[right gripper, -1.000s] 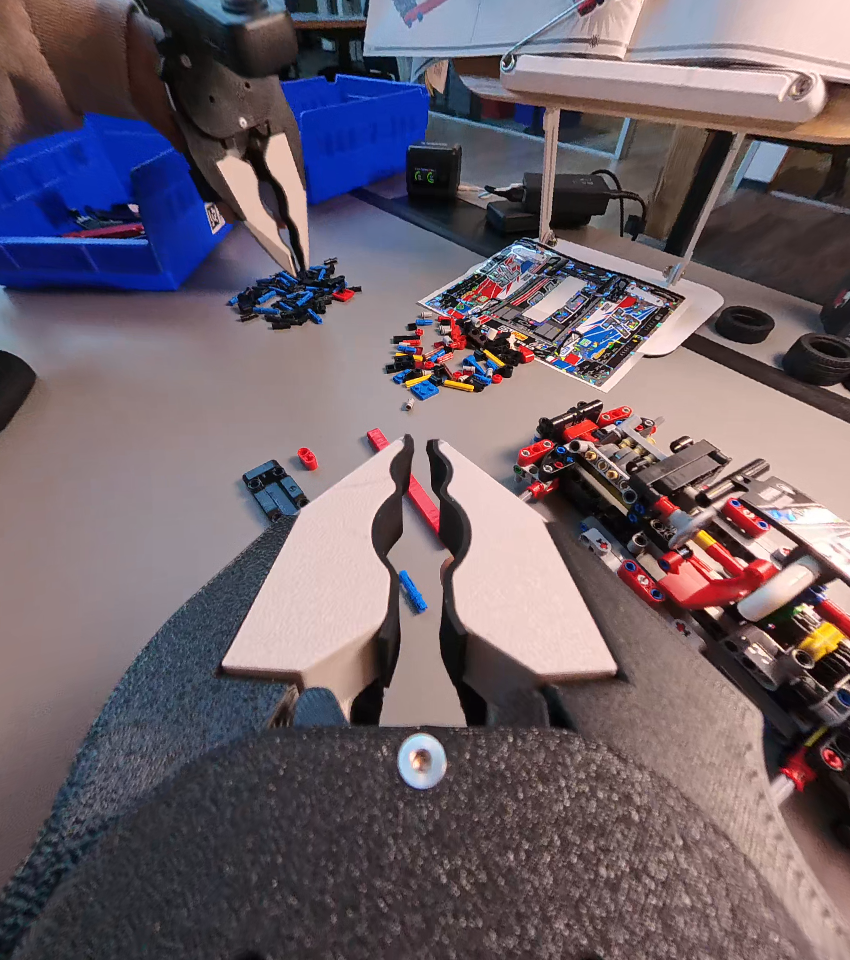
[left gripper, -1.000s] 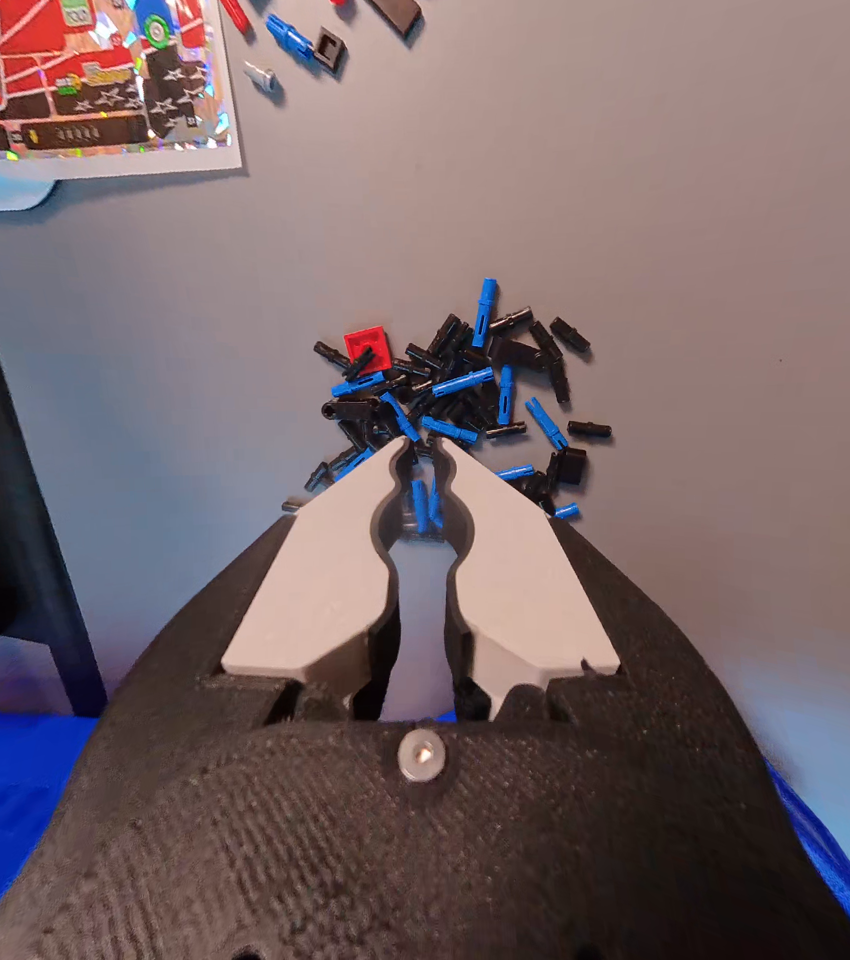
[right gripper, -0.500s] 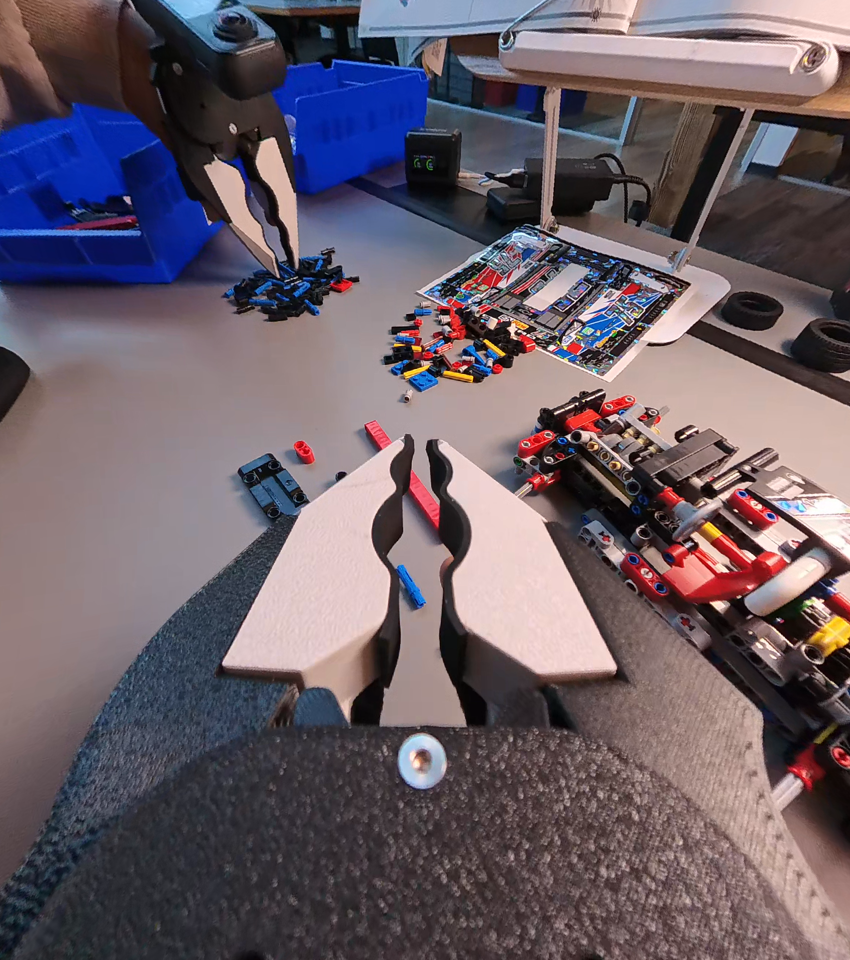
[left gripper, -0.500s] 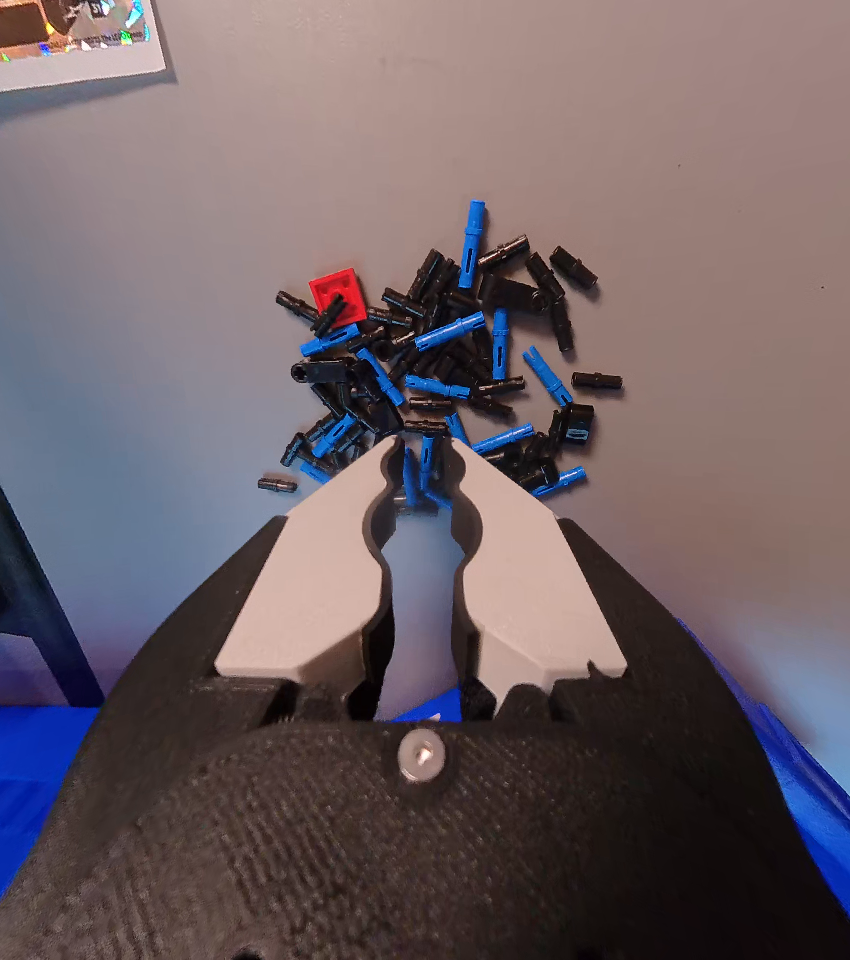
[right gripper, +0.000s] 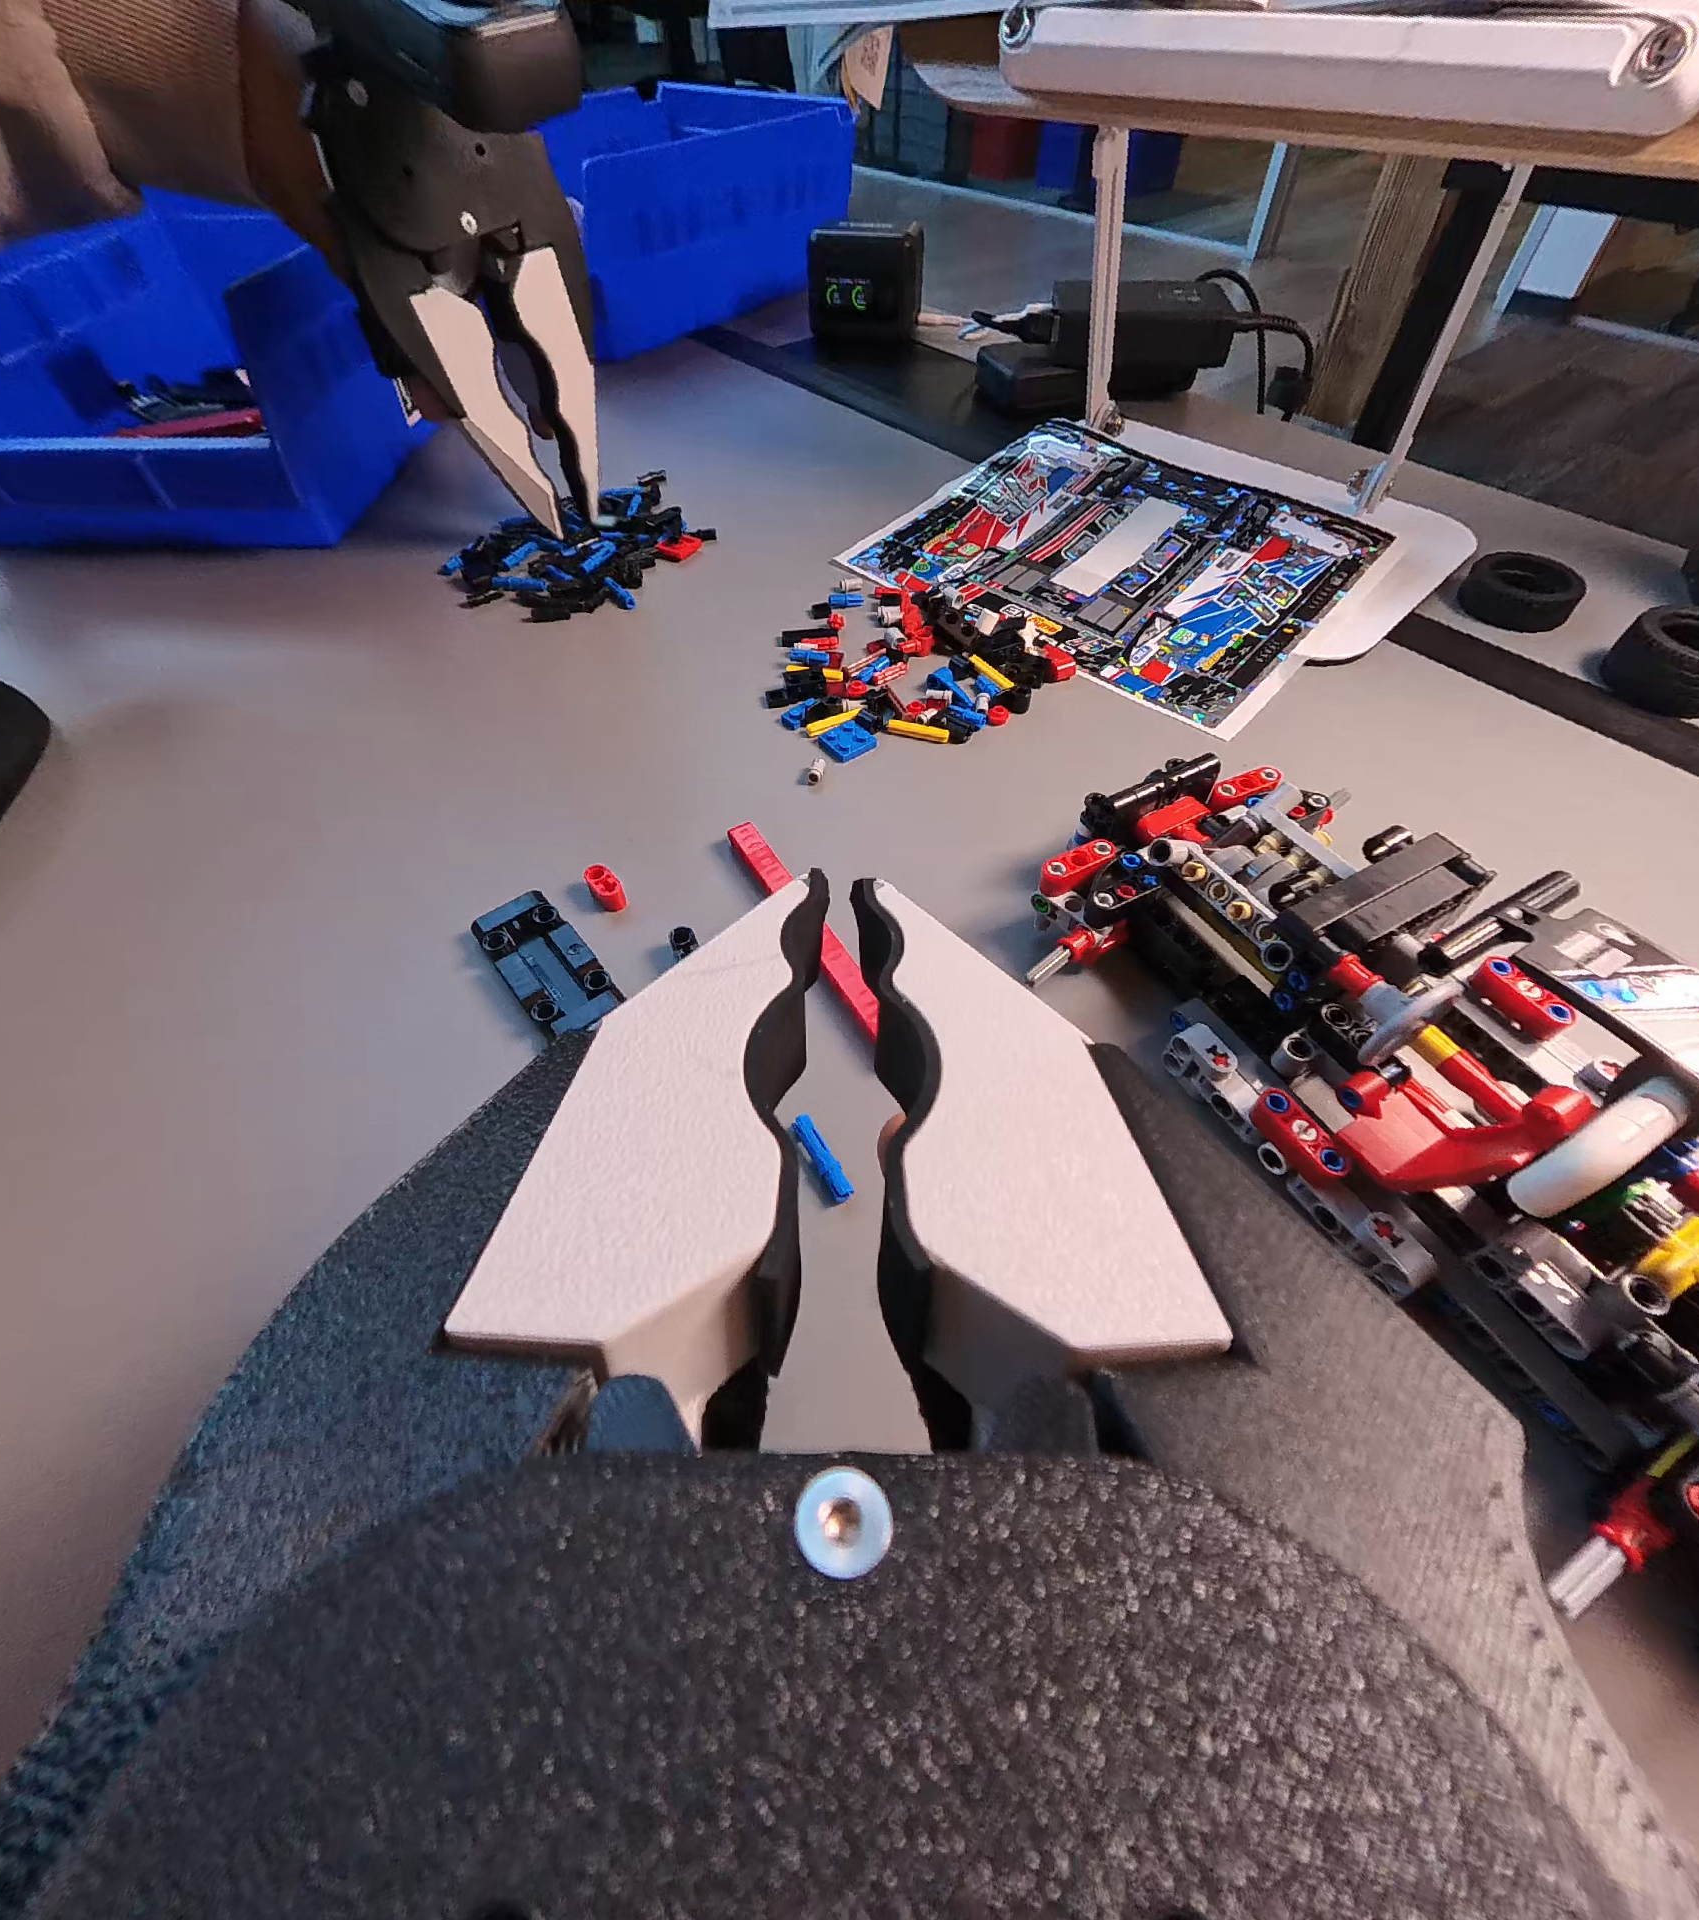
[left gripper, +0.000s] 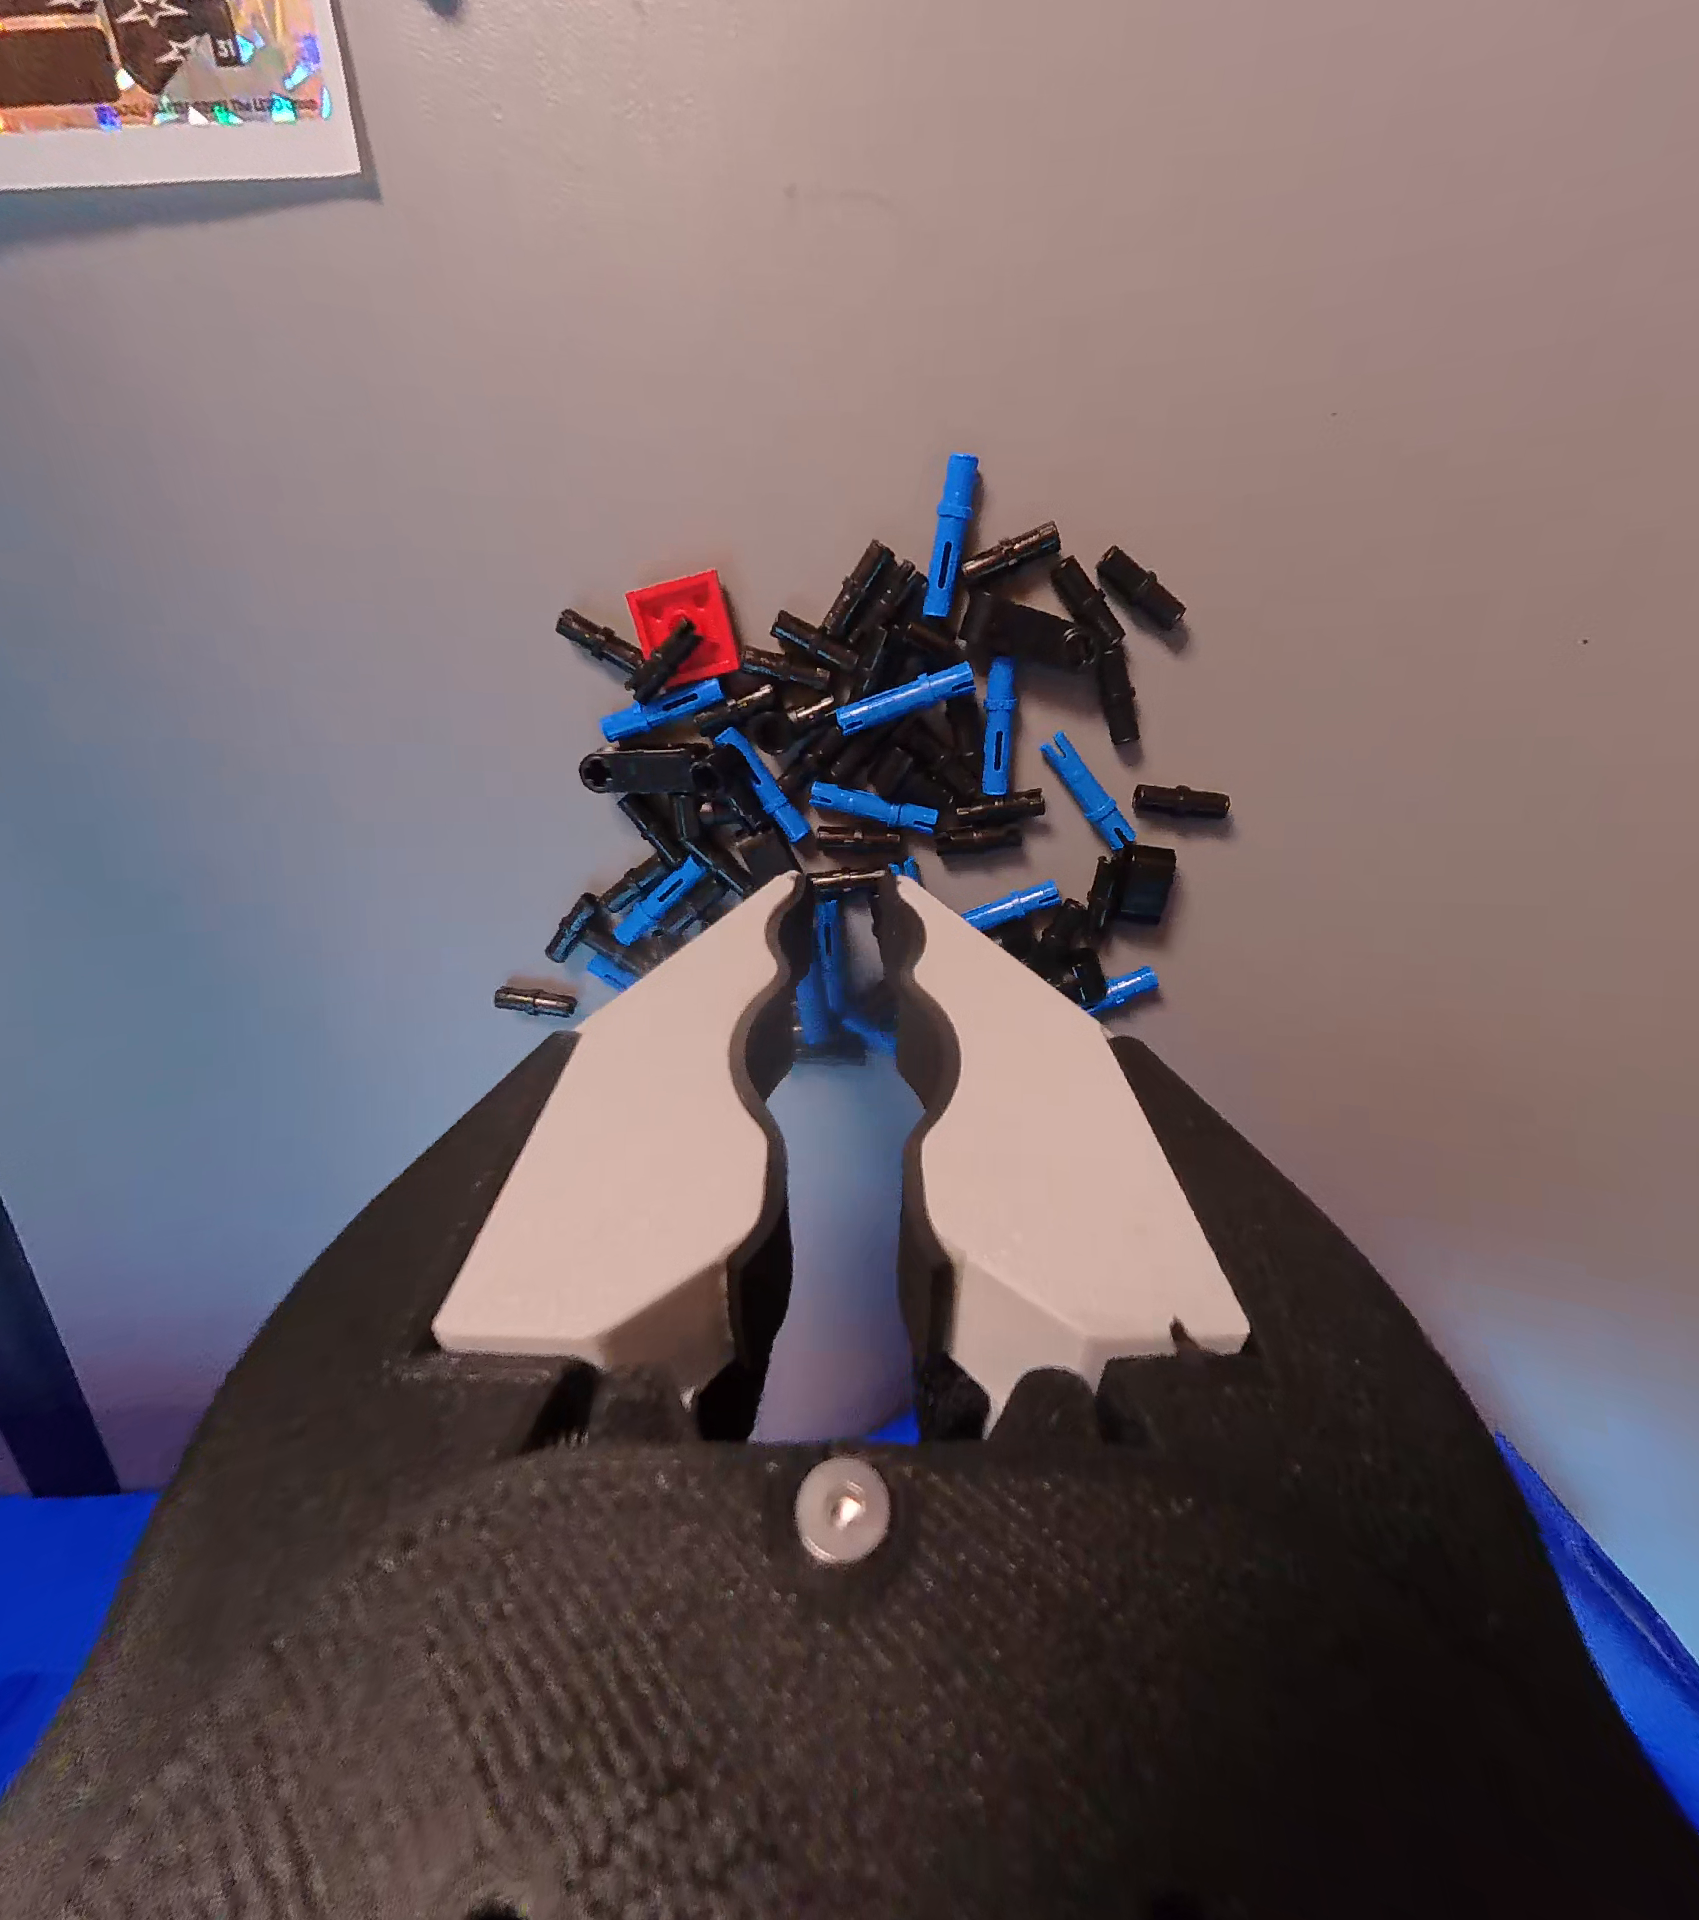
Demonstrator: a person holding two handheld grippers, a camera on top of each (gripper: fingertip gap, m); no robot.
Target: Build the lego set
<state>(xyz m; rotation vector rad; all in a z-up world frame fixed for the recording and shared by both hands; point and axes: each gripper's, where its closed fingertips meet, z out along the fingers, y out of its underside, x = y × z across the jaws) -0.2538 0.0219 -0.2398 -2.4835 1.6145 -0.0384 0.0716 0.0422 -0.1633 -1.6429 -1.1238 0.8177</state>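
At the far left of the table [right gripper: 201, 831] our left gripper [left gripper: 847, 896] has its tips down in the near edge of the pile of black and blue pins [left gripper: 886, 748], just in front of the blue bin [right gripper: 149, 416]. Its jaws stand a little apart, roughly a pin's width, with a black pin [left gripper: 847, 879] lying crosswise at the tips and a blue pin [left gripper: 827, 961] running lengthwise in the gap. We cannot tell whether either is pinched yet. The red plate [left gripper: 684, 629] sits at the pile's far left corner, out of our way.

To take one pin cleanly, we judge it best to settle on the blue one already lined up with the gap, close slowly until both pads bear on its barrel, then lift straight up so its neighbours fall off rather than ride along. The crosswise black pin may jam the tips or come up too, so a slight nudge first would help.

Further right, a second heap of mixed small parts [right gripper: 907, 675] lies beside the sticker sheet [right gripper: 1115, 561]. Our right gripper [right gripper: 837, 894] hangs nearly closed and holds nothing, above a red beam [right gripper: 803, 914] and a loose blue pin [right gripper: 822, 1158] on the table. At the far right lies the half-built car chassis [right gripper: 1396, 1039], where we expect the picked pin to go.
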